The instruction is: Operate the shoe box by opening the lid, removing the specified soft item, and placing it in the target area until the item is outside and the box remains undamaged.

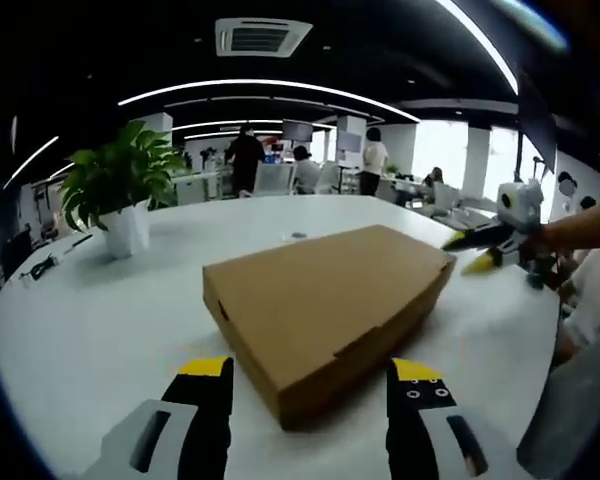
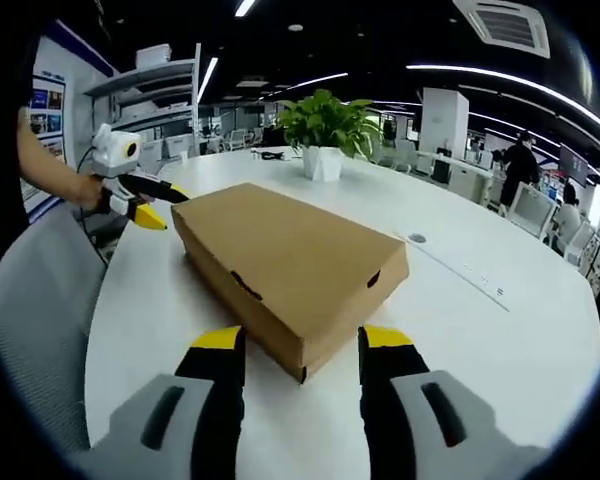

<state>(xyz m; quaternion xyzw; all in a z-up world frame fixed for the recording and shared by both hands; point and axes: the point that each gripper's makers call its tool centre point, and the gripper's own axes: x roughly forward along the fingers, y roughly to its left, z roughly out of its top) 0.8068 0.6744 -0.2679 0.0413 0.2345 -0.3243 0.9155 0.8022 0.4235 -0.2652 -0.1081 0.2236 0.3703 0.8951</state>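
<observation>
A plain brown cardboard shoe box [image 1: 330, 300] lies on the white table [image 1: 100, 320] with its lid down. My left gripper [image 1: 315, 372] is open, its yellow-tipped jaws standing either side of the box's near corner. The right gripper [image 1: 470, 250] comes in from the right beside the box's far corner. In the right gripper view the same box [image 2: 290, 265] lies lid-closed, and my right gripper [image 2: 300, 340] is open with its jaws flanking the near corner. The left gripper [image 2: 145, 200], held by a hand, sits at the box's far left corner. The box's contents are hidden.
A potted green plant [image 1: 120, 190] in a white pot stands on the table at the back left, and the same plant [image 2: 325, 130] shows behind the box. Several people stand among desks in the background. A grey chair back [image 2: 30, 320] sits left of the table.
</observation>
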